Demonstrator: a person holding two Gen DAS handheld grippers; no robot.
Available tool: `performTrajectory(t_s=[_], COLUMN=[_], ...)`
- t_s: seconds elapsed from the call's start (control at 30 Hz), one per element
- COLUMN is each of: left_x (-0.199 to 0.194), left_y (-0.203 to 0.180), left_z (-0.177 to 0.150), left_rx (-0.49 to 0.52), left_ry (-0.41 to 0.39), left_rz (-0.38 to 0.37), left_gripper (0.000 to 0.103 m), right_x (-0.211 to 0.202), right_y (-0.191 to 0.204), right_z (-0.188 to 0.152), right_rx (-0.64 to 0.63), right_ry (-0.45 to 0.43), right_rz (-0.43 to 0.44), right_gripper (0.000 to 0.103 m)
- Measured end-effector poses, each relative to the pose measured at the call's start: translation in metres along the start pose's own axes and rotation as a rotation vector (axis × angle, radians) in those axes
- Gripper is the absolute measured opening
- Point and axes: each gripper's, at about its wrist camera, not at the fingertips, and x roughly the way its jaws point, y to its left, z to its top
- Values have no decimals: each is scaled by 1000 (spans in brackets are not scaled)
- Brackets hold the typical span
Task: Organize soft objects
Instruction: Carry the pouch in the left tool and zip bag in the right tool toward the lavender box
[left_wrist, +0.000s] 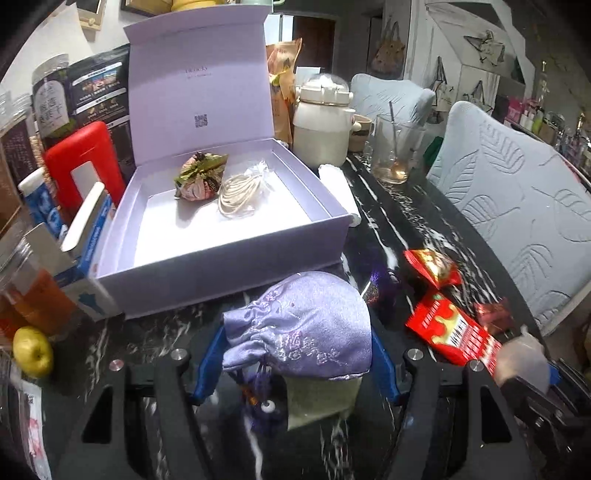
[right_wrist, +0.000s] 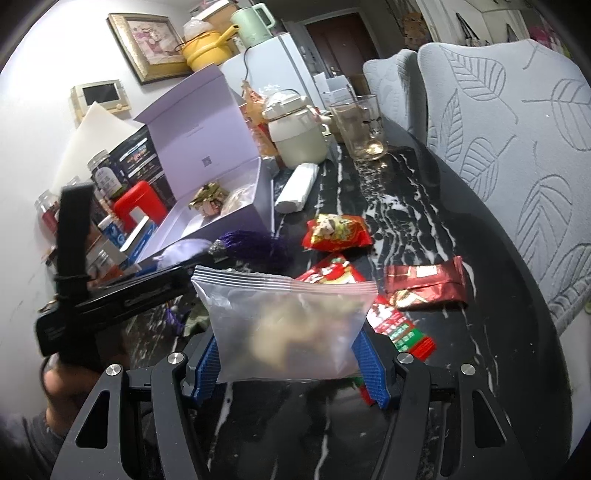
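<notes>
My left gripper (left_wrist: 297, 363) clamps a lilac embroidered drawstring pouch (left_wrist: 303, 325) just before the open lavender cardboard box (left_wrist: 229, 236) on the black marbled table (left_wrist: 388, 206). My right gripper (right_wrist: 286, 356) clamps a clear zip bag (right_wrist: 284, 325); leaf-patterned grey chairs (right_wrist: 517, 147) stand right.

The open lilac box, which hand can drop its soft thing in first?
Probably left. Its gripper holds the shiny lilac drawstring pouch right at the front wall of the open lilac cardboard box. The right gripper, holding a clear zip bag, sits farther back.
</notes>
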Motion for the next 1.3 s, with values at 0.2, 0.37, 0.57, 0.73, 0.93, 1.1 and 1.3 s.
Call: performTrajectory(t_s=[0.2,0.37,0.57,0.73,0.93,1.1,1.3], left_x=[-28,-56,-84,-97,-118,-135,-158], left_y=[17,29,46,62,79,89,105], left_z=[-10,-18,-34,-50,-69,-84,-94], left_rx=[-53,-57,-76,-106,-145,-161,-183], left_ry=[-25,-72,-85,-80,-82,-91,-110], left_rz=[-9,17,21,49,76,106,142], left_gripper=[67,67,67,67,67,67,67], right_x=[-3,-3,-4,-2,-4,-9,-16], right_y=[14,31,55,80,107,129,154], right_z=[-3,-8,-12,-15,-21,-28,-36], right_rx=[-11,-39,-80,-127,-182,-223,-251], right_ry=[2,11,14,28,35,39,44], right_rz=[46,76,122,164,210,249,302], right_gripper=[64,64,64,64,64,64,64])
